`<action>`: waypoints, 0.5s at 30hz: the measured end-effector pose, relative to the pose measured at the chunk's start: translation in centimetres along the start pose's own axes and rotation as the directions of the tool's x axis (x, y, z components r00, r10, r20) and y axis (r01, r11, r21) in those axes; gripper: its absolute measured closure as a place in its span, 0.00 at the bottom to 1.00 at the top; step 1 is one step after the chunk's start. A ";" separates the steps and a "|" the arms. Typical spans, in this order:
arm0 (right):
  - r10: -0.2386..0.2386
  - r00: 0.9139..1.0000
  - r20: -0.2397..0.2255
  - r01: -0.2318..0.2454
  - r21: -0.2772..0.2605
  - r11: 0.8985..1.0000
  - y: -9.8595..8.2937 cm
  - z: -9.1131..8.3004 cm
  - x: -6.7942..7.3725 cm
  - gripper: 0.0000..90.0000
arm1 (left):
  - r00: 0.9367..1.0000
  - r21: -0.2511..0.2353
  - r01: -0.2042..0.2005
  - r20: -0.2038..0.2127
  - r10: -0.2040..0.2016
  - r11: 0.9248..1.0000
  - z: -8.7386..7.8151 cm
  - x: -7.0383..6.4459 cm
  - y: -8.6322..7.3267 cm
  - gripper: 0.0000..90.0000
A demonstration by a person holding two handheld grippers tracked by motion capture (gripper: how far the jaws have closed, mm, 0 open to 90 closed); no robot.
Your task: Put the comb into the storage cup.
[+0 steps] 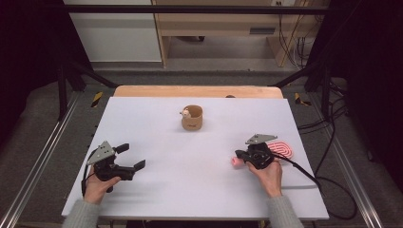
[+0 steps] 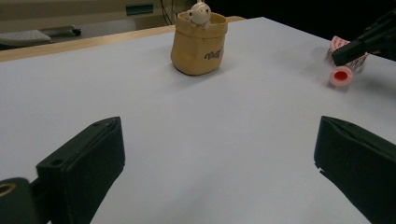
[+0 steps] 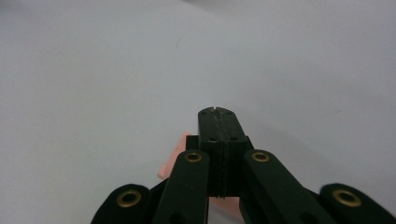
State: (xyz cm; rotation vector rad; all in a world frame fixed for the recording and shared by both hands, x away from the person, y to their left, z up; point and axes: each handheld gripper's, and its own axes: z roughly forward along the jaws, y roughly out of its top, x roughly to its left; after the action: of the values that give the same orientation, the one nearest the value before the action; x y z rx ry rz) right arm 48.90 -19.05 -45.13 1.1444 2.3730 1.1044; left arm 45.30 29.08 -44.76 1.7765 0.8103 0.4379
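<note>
Right hand-held gripper (image 1: 240, 157) sits low at the right side of the white bench (image 1: 190, 190), jaws pressed fully together in the right gripper view with nothing between the tips. A small pink roll (image 1: 235, 162) with a red core lies on the bench touching or just under the closed tips; from the left gripper view (image 2: 342, 77) it looks to be lying on its side, open end facing the left. Whether the tips actually touch it can't be told. A pink striped flat piece (image 1: 283, 148) lies just behind the right hand (image 1: 271, 173).

Left hand-held gripper (image 1: 129, 159) hovers near the left front, jaws spread wide, empty. A tan pouch (image 1: 192, 118) with a small white figure (image 1: 186, 113) peeking from the rim stands mid-bench toward the back, well apart from both.

Step in hand, judged: the right gripper nudging or about to pick the pink roll. To do it well: open the jaws first, straddle the roll across its sides rather than its ends, come down level so it doesn't roll away, close gently since it looks soft. Keep the left clear of it.
</note>
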 end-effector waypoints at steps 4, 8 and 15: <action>0.000 1.000 -0.006 0.000 0.015 1.000 -0.1 -0.1 0.1 1.00 | 1.000 0.000 -0.002 0.001 0.002 1.000 0.0 0.0 0.0 0.02; 0.000 1.000 -0.013 0.000 0.023 1.000 -0.2 -0.2 0.2 1.00 | 1.000 -0.002 -0.002 0.000 0.002 1.000 -0.1 0.0 0.0 0.02; -0.002 1.000 -0.025 0.003 0.043 0.999 -0.6 -0.5 0.3 1.00 | 1.000 -0.001 -0.003 0.000 0.003 1.000 0.0 0.0 0.0 0.02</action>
State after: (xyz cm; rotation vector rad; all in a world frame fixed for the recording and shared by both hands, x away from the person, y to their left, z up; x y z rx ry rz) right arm 48.11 -19.31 -45.20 1.1480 2.4278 1.0780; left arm 45.26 29.07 -44.72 1.7772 0.8070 0.4398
